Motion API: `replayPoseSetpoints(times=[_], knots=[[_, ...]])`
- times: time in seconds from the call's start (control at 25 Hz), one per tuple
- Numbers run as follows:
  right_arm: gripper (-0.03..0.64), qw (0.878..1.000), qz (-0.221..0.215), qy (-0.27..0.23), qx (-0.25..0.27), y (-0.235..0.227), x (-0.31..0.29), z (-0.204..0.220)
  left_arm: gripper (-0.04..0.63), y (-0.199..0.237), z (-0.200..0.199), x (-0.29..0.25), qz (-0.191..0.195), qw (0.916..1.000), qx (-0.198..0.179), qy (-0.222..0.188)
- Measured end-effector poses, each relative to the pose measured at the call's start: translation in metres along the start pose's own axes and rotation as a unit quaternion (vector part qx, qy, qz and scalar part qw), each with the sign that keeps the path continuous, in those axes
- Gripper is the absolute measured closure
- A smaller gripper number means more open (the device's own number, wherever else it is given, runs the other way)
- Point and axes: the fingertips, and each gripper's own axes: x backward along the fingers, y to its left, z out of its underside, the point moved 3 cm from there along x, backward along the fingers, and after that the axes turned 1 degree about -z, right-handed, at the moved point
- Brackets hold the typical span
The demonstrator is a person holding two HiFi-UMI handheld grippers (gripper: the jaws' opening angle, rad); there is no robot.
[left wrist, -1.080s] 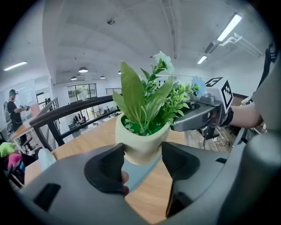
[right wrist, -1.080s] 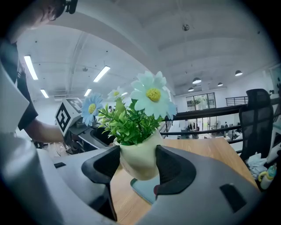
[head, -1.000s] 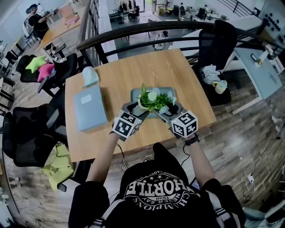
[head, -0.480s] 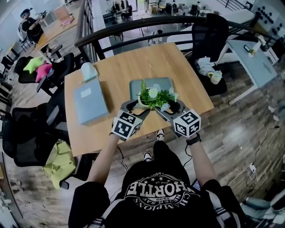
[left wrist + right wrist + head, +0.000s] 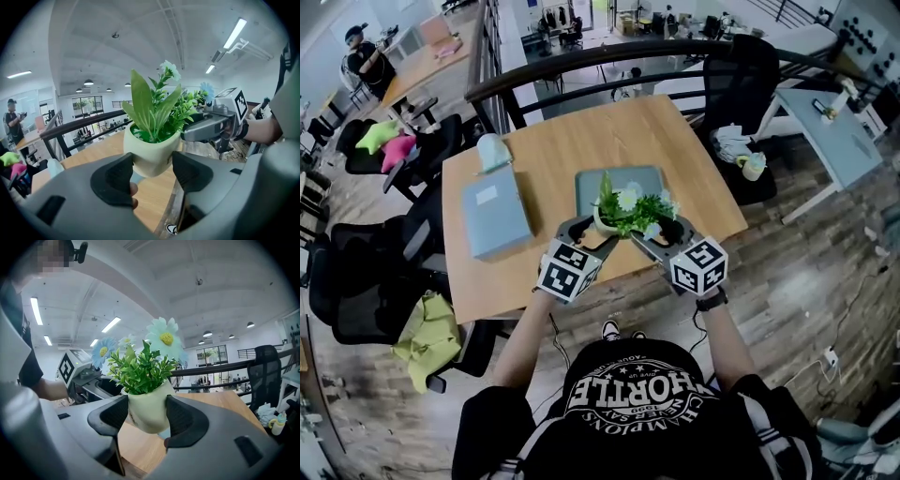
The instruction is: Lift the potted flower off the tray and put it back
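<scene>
The potted flower (image 5: 630,206), a pale green pot with leaves and light blue daisies, hangs in the air over the table's near edge, off the grey-blue tray (image 5: 643,178). Both grippers hold it between them. My left gripper (image 5: 586,231) clamps the pot's left side and my right gripper (image 5: 662,229) its right side. In the left gripper view the pot (image 5: 151,153) sits pressed between the dark pads of the left gripper (image 5: 152,165). The right gripper view shows the pot (image 5: 146,409) wedged between the right gripper's (image 5: 146,414) pads, tilted slightly.
A blue-grey flat box (image 5: 495,217) and a small teal pack (image 5: 492,152) lie on the wooden table (image 5: 562,150) left of the tray. A black railing (image 5: 581,64) runs behind the table. Office chairs stand at the left (image 5: 356,272) and far right (image 5: 752,84).
Both grippers have drawn the potted flower up and toward the person, from over the tray to the table's near edge. The grip on the pot looks the same.
</scene>
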Motion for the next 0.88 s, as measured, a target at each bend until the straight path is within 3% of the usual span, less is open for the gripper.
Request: replayPoseSetpoints(times=[0.88], knots=[[0.342,1.000,0.003,-0.001,0.008,-0.001,0.063,0.014,0.314,-0.065,-0.008,-0.007,-0.014,0.9999,-0.007,-0.006]])
